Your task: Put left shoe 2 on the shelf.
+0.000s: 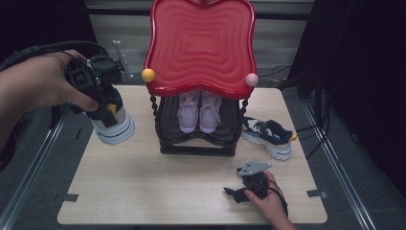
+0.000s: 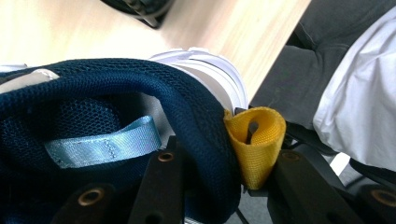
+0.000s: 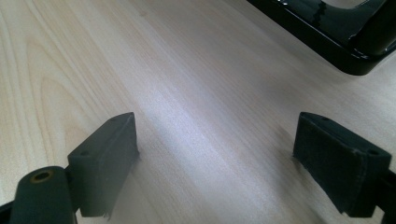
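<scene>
My left gripper hangs over the table's left edge, shut on a navy sneaker with a white sole. In the left gripper view my left gripper pinches the sneaker's padded heel collar beside its yellow pull tab. A light blue loop lies inside the shoe. The matching navy sneaker lies on the table to the right of the rack. Near the front right my right gripper rests low on the table, and my right gripper stands open over bare wood, nothing between its pads.
A shoe rack with a red wavy top shelf stands at the table's middle back. A pair of pale pink shoes sits on its black lower shelf. The rack's black base lies ahead of my right gripper. Light wooden table.
</scene>
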Action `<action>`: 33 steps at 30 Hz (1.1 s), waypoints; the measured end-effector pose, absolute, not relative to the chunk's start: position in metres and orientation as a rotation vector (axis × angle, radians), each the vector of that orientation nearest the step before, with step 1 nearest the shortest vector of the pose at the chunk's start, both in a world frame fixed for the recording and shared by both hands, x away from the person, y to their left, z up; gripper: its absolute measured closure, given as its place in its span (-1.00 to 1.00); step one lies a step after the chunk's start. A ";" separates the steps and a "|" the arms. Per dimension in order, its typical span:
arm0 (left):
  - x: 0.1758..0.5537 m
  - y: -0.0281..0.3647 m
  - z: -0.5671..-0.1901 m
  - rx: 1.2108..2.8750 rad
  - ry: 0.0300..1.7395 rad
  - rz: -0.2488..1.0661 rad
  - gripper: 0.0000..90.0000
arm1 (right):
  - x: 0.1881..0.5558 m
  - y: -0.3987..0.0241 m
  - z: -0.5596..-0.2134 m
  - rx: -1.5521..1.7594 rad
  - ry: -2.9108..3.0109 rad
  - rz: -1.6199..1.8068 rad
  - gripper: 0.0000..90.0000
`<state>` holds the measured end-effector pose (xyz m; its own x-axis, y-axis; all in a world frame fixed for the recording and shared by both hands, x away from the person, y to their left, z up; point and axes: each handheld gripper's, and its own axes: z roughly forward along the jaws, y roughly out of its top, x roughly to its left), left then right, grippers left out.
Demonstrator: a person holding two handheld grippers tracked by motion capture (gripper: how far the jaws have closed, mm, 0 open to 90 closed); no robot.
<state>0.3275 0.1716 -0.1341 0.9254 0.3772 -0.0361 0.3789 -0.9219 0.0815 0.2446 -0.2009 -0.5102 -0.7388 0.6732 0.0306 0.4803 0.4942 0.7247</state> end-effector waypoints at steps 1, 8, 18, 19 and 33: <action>0.329 0.169 -0.128 2.983 0.600 -0.004 0.62 | 0.245 -0.201 -0.510 0.981 2.484 1.084 -0.70; 0.330 0.162 -0.113 2.983 0.581 0.040 0.62 | 0.245 -0.201 -0.510 0.981 2.484 1.083 -0.70; 0.330 0.148 -0.091 2.990 0.543 0.100 0.62 | 0.245 -0.201 -0.510 0.980 2.482 1.083 -0.70; 0.330 0.147 -0.088 2.996 0.536 0.106 0.62 | 0.245 -0.201 -0.510 0.980 2.482 1.083 -0.70; 0.325 0.119 -0.062 3.004 0.407 0.262 0.62 | 0.245 -0.201 -0.510 0.981 2.482 1.083 -0.70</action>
